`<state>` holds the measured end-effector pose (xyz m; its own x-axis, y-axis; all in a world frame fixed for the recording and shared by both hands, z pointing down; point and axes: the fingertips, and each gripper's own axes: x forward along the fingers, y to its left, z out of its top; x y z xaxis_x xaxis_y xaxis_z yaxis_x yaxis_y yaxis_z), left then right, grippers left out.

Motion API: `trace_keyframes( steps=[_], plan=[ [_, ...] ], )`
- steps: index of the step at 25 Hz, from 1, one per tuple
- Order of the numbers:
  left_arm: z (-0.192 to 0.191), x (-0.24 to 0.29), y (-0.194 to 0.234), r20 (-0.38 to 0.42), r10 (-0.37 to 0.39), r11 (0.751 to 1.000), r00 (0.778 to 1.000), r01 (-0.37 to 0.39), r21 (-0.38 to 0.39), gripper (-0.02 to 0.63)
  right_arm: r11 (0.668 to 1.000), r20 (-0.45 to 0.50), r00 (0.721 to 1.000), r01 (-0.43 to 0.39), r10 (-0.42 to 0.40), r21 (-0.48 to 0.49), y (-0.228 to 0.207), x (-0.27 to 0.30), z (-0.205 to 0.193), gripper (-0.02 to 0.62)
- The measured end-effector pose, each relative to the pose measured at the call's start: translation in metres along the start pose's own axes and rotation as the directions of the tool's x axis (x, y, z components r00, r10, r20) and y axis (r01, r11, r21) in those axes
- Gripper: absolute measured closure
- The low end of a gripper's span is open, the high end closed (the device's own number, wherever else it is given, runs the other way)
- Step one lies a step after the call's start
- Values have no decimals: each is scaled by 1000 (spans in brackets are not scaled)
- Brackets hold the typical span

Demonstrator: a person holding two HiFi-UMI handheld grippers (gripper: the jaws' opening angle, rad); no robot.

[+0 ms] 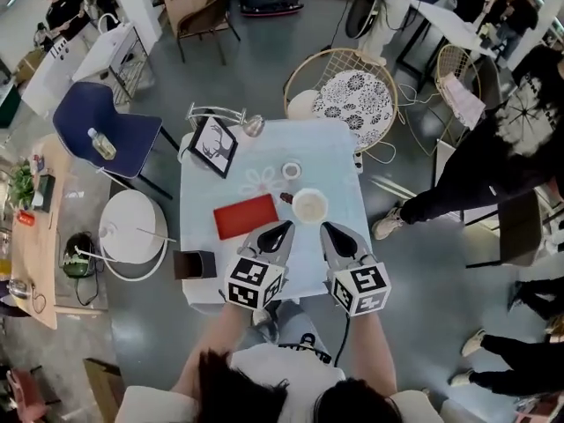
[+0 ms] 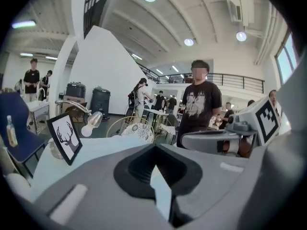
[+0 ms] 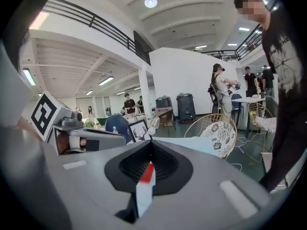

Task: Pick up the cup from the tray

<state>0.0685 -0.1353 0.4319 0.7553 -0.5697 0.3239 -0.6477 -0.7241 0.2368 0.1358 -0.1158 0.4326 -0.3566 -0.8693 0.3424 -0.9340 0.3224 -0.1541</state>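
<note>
A round white cup [image 1: 309, 206] stands on the pale blue table [image 1: 339, 161], just right of the flat red tray [image 1: 246, 216] and off it. My left gripper [image 1: 283, 228] hovers over the tray's right end with its jaws shut and nothing in them. My right gripper [image 1: 330, 229] hangs just in front of the cup, slightly to its right, also shut and empty. In the left gripper view the closed jaws [image 2: 156, 176] fill the lower picture and hide the cup. In the right gripper view a sliver of the red tray [image 3: 147, 172] shows through the slit of the shut gripper [image 3: 144, 188].
On the table are a roll of tape [image 1: 291, 170], a framed deer picture [image 1: 214, 145], a desk lamp [image 1: 252, 126] and a black box [image 1: 194, 263]. A wicker chair [image 1: 345, 95] stands behind the table, a white stool [image 1: 132, 227] to its left, a person [image 1: 493, 166] to its right.
</note>
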Motion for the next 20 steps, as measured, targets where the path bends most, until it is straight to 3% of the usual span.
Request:
trace_keyframes(
  steps=[2, 9, 13, 20],
  plan=[
    [8, -12, -4, 31, -7, 999, 1000, 9, -41, 606, 1000, 6, 1000, 9, -9, -8, 9, -5, 4, 572],
    [34, -50, -32, 112, -42, 998, 993, 47, -35, 606, 993, 37, 994, 108, -106, -54, 38, -32, 19, 572],
    [35, -63, -39, 128, -31, 999, 991, 29, 17, 606, 990, 47, 992, 118, -114, -76, 55, -39, 20, 572],
    [31, -83, -40, 145, -27, 1000, 989, 27, 3, 606, 983, 67, 986, 161, -155, -89, 69, -53, 23, 572]
  ],
)
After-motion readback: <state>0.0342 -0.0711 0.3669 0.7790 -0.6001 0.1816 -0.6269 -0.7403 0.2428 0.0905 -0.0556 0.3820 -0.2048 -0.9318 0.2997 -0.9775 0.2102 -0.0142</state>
